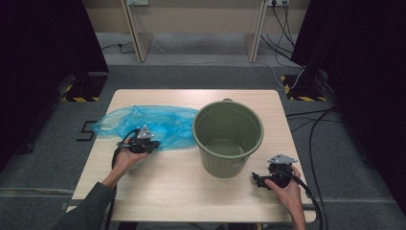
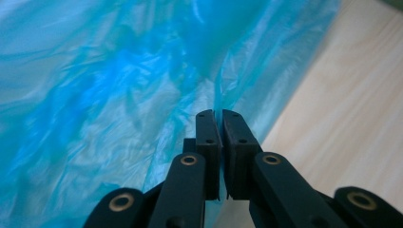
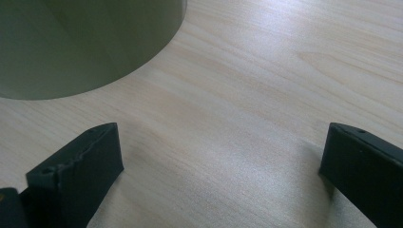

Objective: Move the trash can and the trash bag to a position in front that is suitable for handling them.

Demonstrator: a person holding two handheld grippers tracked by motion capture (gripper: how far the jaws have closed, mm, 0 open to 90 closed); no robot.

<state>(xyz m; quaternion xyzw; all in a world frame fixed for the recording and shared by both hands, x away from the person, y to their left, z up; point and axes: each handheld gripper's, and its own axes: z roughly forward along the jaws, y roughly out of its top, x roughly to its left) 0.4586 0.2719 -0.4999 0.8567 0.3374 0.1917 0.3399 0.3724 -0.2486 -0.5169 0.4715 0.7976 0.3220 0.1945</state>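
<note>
My left gripper (image 1: 149, 140) has its fingers (image 2: 208, 137) pressed together, pinching a fold of the blue plastic bag (image 1: 143, 120), which spreads ahead of them on the counter (image 1: 167, 182). My right gripper (image 1: 258, 179) has its fingers (image 3: 81, 161) spread wide over bare counter, with the green bucket (image 1: 228, 136) just beyond them.

Thin, glossy, crinkled blue plastic bag (image 2: 109, 95) between my left gripper's (image 2: 221, 114) matt black jaws; a smooth, matt green plastic bin (image 1: 228, 136) on my pale, satin-finished wood-grain table (image 3: 266, 95), my right gripper's (image 3: 221, 156) jaws equally matt black.
</note>
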